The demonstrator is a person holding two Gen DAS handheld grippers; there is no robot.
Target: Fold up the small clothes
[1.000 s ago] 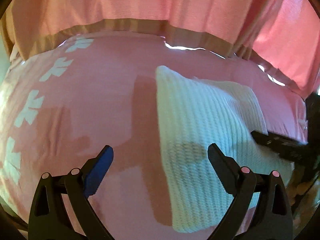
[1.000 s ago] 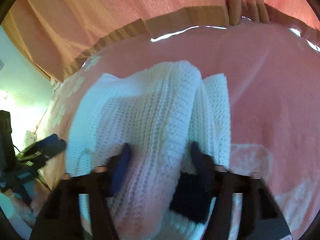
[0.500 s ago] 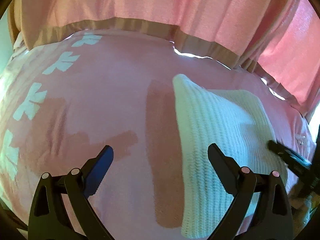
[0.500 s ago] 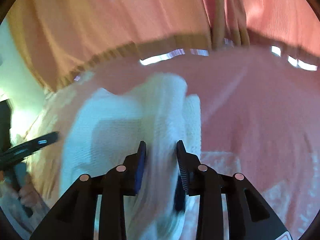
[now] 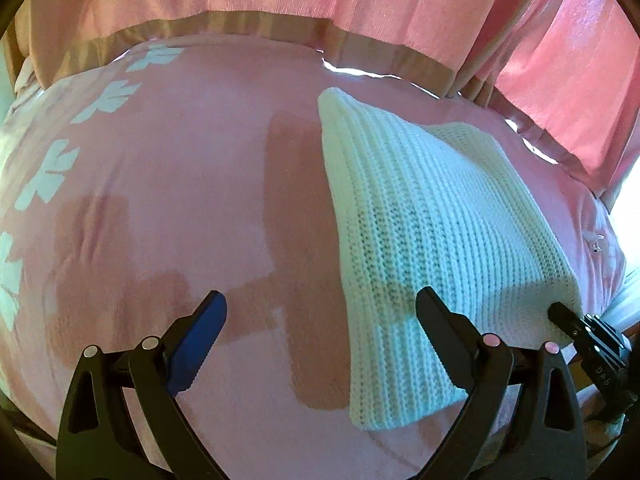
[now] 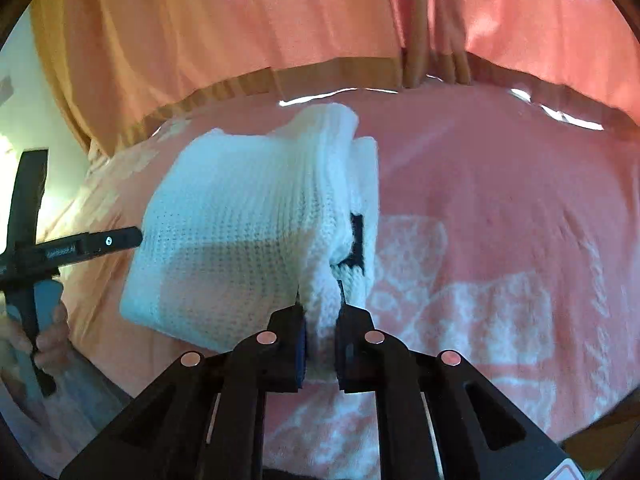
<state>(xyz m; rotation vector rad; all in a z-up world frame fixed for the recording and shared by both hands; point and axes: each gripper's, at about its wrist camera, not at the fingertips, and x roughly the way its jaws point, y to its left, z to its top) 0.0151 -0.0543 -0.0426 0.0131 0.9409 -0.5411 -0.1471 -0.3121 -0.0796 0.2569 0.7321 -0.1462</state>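
A folded white knit garment (image 5: 436,236) lies on the pink bedcover (image 5: 180,184), to the right in the left wrist view. My left gripper (image 5: 320,320) is open and empty, held just above the cover, its right finger over the garment's near left part. My right gripper (image 6: 320,312) is shut on the near edge of the white knit garment (image 6: 240,224), bunching the knit between its pads. Its tip shows at the garment's right corner in the left wrist view (image 5: 564,316). The left gripper's finger shows at the left of the right wrist view (image 6: 84,242).
Pink curtains (image 5: 360,4) with a tan hem hang behind the bed. White flower prints (image 5: 48,172) run along the cover's left side. A white lace-like print (image 6: 472,320) marks the cover on the right. The bed's right edge (image 5: 612,280) is near the garment.
My right gripper has closed on the garment's near edge; a second ago its jaws were wider around the fold. The left gripper has drifted slightly and stays open.
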